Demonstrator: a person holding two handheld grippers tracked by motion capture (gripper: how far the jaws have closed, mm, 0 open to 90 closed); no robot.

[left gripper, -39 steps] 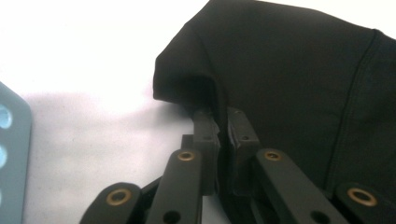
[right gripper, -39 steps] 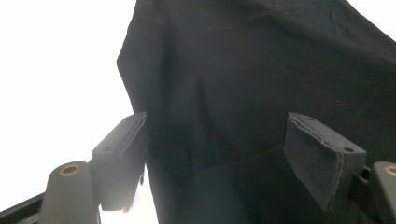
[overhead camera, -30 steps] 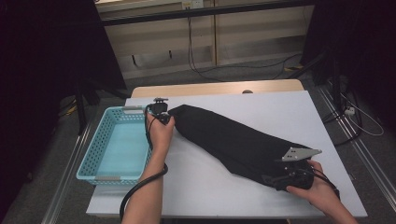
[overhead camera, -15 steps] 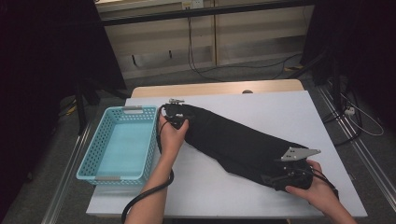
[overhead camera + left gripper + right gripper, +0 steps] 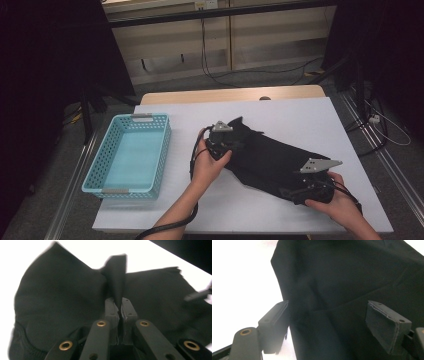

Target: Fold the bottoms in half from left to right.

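One end of the black cloth [image 5: 270, 157] has travelled inward, pinched in my left tool [image 5: 119, 315]; fold under way. Right tool [image 5: 327, 322] straddles the other end, jaws apart.

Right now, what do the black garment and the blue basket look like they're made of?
The black garment: soft woven or knit fabric, matte; it creases and stands in a thin fold where the left gripper pinches it. The blue basket: probably moulded plastic, smooth, with rigid walls pierced by regular holes.
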